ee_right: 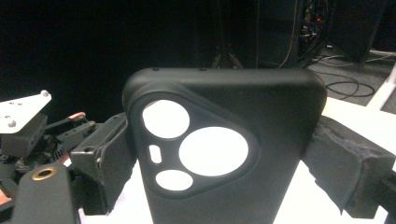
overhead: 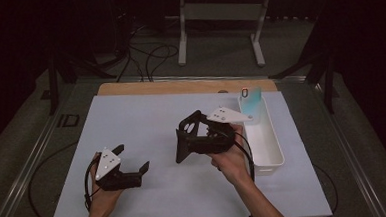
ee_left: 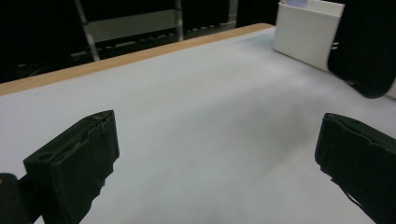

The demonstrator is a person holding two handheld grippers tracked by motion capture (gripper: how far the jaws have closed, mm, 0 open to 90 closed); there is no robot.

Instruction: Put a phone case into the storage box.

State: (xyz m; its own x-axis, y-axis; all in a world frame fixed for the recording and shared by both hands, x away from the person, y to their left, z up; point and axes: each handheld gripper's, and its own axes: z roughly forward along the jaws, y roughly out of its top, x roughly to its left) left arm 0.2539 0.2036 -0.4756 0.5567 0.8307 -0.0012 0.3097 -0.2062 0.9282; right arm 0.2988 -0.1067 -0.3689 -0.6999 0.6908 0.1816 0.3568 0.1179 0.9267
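1. Black phone case (ee_right: 224, 154), with its triangular cluster of camera cutouts facing the right gripper view, sits upright between the jaws of the right gripper (ee_right: 219, 158), which is clamped on its two sides.
2. Seen from above, the right gripper (overhead: 190, 138) holds the case (overhead: 183, 148) over the pale table mat (overhead: 146, 116), with the white bin (overhead: 273, 149) just beside it.
3. Left gripper (overhead: 133, 159) hovers low near the mat's front, jaws spread wide and holding nothing.
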